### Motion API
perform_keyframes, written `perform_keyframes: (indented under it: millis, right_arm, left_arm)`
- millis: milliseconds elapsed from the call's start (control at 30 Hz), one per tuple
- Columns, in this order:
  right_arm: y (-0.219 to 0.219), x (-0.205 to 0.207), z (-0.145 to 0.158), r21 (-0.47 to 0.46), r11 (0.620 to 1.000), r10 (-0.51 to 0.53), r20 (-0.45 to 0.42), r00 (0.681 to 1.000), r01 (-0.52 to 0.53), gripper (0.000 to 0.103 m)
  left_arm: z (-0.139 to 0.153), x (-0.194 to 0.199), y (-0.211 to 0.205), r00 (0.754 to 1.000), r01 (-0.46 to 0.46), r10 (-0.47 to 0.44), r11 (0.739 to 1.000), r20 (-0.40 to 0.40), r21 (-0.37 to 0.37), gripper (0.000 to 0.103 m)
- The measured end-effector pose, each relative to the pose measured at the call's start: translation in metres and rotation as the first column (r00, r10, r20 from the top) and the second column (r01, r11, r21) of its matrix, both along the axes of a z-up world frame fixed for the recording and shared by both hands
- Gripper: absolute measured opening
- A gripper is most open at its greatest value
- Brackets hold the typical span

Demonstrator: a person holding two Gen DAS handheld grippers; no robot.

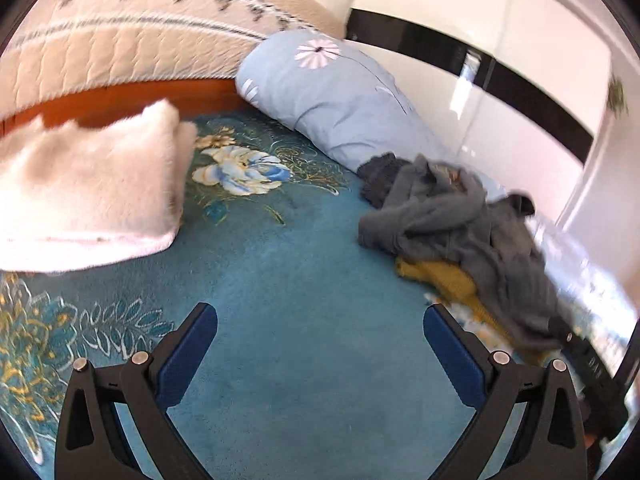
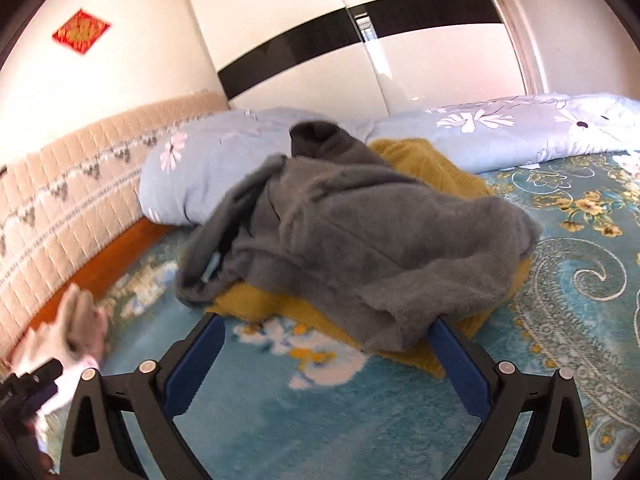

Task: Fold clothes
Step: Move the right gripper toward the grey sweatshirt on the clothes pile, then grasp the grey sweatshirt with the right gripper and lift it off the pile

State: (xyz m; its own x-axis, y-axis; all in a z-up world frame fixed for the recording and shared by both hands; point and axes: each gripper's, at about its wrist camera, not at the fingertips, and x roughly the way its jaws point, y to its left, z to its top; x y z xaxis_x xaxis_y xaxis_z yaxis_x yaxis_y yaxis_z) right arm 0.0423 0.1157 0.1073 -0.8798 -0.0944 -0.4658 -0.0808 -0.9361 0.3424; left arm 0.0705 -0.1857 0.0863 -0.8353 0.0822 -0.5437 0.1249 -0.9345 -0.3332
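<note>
From my left wrist camera, the left gripper (image 1: 320,316) has its jaws spread wide with nothing between them — only the teal floral blanket (image 1: 304,272) shows in the gap. The folded white fluffy garment (image 1: 88,196) lies off to the left and ahead of the fingers, clear of them. The crumpled grey fleece garment (image 1: 452,220) sits ahead to the right, on top of a mustard-yellow garment (image 1: 444,280) whose edge lies just beside the right-hand fingertip. A pale blue flowered quilt (image 1: 344,104) is rolled up behind the pile, against the padded beige headboard (image 1: 120,40).

From my right wrist camera, the right gripper (image 2: 326,322) is likewise wide open and empty. The grey fleece garment (image 2: 360,232) lies directly ahead and very near; its lower hem hangs just at the right-hand fingertip, though I cannot tell if they touch. The mustard-yellow garment (image 2: 260,300) spreads beneath it, between the fingertips and the pile. The white fluffy garment (image 2: 76,332) is blurred at far left, beside the left gripper (image 2: 32,380), whose tip only just shows.
</note>
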Motion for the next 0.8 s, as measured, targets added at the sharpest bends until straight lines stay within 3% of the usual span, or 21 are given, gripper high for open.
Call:
perform_keyframes:
  millis: [67, 267, 367, 500, 600, 800]
  right_arm:
    - [-0.011, -0.012, 0.006, 0.001, 0.999, 0.043, 0.02, 0.999, -0.043, 0.103]
    - [-0.062, -0.09, 0.037, -0.018, 0.977, 0.212, 0.061, 0.975, -0.211, 0.103]
    - [-0.075, -0.132, 0.034, -0.162, 0.958, 0.256, 0.107, 0.961, -0.237, 0.103]
    - [-0.092, -0.174, 0.025, -0.193, 0.959, 0.237, 0.147, 0.96, -0.207, 0.097]
    - [-0.098, -0.196, 0.014, -0.173, 0.972, 0.196, 0.206, 0.959, -0.161, 0.085]
    - [-0.083, -0.22, -0.02, -0.356, 0.934, 0.116, 0.284, 0.952, -0.008, 0.039]
  left_arm:
    - [0.0, -0.002, -0.004, 1.0, 0.009, -0.009, 1.0, 0.02, 0.017, 0.103]
    - [-0.007, -0.004, -0.004, 0.997, 0.006, -0.001, 0.997, 0.079, -0.073, 0.103]
    - [-0.011, -0.006, -0.012, 0.994, 0.007, -0.003, 0.999, 0.107, -0.034, 0.103]
    - [-0.013, -0.005, -0.027, 0.992, -0.014, 0.011, 1.0, 0.122, 0.019, 0.103]
    - [-0.014, -0.003, -0.04, 0.991, -0.041, 0.034, 0.997, 0.13, 0.058, 0.103]
    - [-0.014, 0.001, -0.06, 0.99, -0.075, 0.055, 0.986, 0.128, 0.152, 0.103]
